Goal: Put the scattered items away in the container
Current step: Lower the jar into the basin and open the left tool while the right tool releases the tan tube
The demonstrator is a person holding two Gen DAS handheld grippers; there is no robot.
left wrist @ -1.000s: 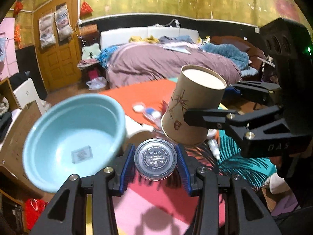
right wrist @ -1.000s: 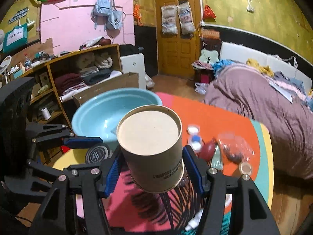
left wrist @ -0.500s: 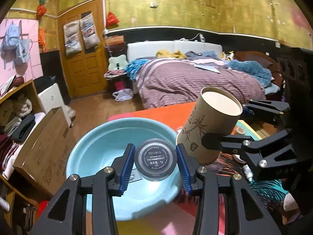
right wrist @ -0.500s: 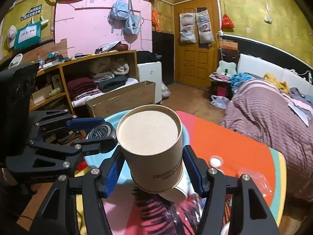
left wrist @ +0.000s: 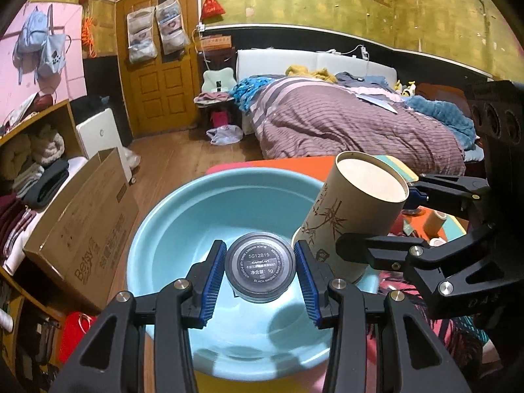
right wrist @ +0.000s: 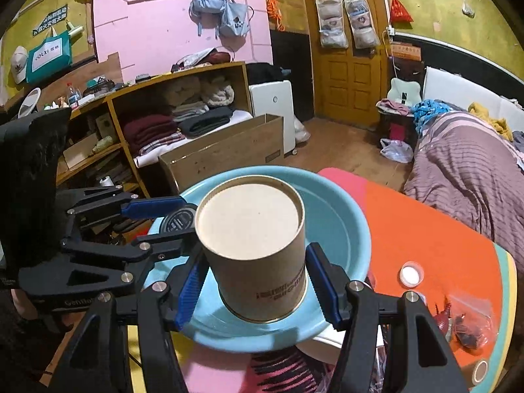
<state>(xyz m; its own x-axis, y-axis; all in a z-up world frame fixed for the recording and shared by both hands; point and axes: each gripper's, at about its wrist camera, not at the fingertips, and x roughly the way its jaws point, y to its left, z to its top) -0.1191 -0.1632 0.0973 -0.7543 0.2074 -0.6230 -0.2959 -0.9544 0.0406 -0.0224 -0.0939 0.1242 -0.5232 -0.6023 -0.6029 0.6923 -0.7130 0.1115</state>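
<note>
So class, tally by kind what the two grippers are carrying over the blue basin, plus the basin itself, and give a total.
Round black powder jar: 1
Cardboard tube: 1
Blue basin: 1
Total: 3

Light-blue basin, tan bamboo-printed tube, blue-padded tongs.
</note>
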